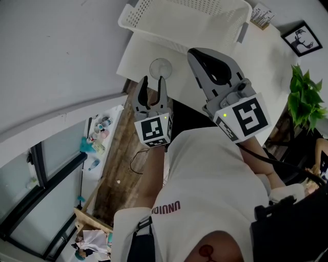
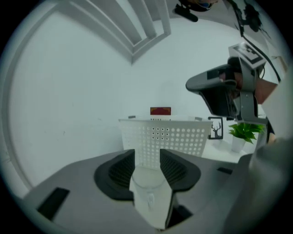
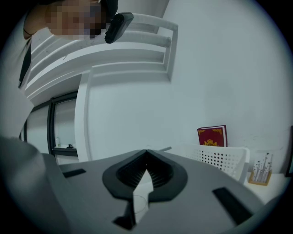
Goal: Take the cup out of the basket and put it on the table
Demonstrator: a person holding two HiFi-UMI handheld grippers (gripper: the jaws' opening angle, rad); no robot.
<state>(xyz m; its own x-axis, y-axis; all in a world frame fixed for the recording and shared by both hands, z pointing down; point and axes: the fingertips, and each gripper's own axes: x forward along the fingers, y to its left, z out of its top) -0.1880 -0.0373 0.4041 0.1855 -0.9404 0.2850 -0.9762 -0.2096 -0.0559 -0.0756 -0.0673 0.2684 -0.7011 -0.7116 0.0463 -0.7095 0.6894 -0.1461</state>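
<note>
While the white table carries the perforated basket at its far edge, the right gripper hangs above the tabletop with its jaws pressed together on nothing. Beside it, the left gripper hovers with its jaws spread wide and empty. The clear cup stands upright on the table just past its tips, outside the basket and near its front wall.

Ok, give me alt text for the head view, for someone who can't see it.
A clear cup stands on the white table between the open left claw and the white basket. The right claw, shut, is held beside them.
</note>
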